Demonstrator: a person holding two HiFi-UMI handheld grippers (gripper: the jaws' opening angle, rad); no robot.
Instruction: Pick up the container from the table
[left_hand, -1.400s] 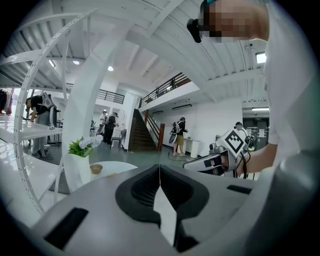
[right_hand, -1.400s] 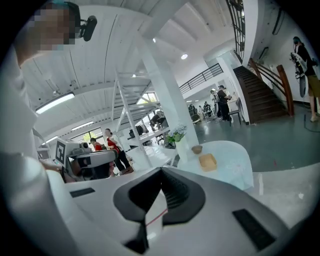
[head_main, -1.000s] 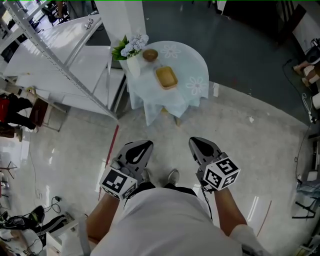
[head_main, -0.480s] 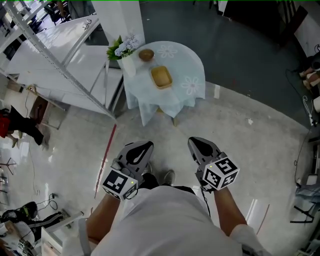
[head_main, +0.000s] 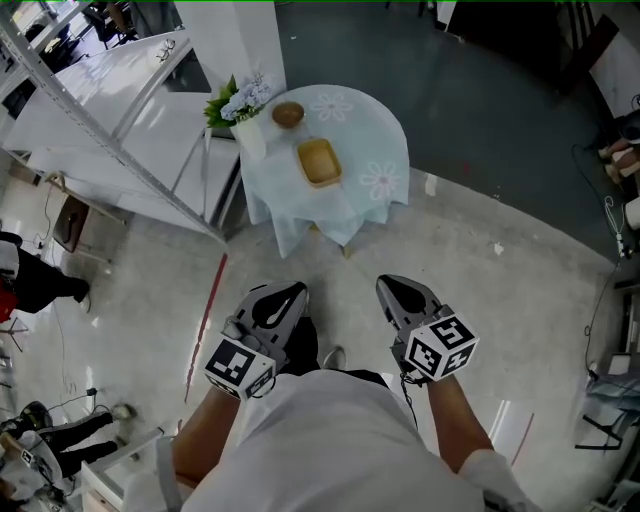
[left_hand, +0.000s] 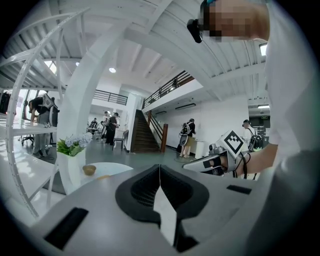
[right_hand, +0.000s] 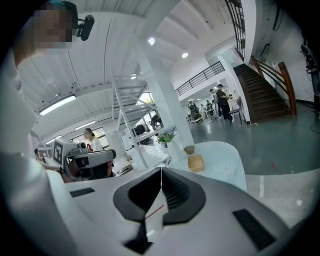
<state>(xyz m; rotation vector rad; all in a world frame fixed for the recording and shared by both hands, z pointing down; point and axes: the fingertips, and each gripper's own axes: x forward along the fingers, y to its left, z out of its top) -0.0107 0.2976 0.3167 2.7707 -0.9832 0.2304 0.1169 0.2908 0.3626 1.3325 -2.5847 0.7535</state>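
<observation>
The container (head_main: 318, 162), a shallow tan rectangular tray, lies on a round table under a pale cloth (head_main: 375, 125) far ahead of me. The right gripper view shows the container (right_hand: 195, 162) small and distant. Both grippers are held close to my body, well short of the table. My left gripper (head_main: 288, 293) is shut, its jaws meeting at the tips with nothing between them. My right gripper (head_main: 394, 288) is likewise shut and empty. In the left gripper view only a faint sliver of the container (left_hand: 103, 177) shows over the jaw housing.
A brown bowl (head_main: 288, 114) and a white vase of flowers (head_main: 240, 108) stand behind the container on the table. White shelving and a sloped white frame (head_main: 110, 130) run along the left. A red floor line (head_main: 205, 320) lies ahead left. People stand in the background.
The table has drifted slightly left in the head view as I step along the floor. Both grippers keep their pose, shut and empty.
</observation>
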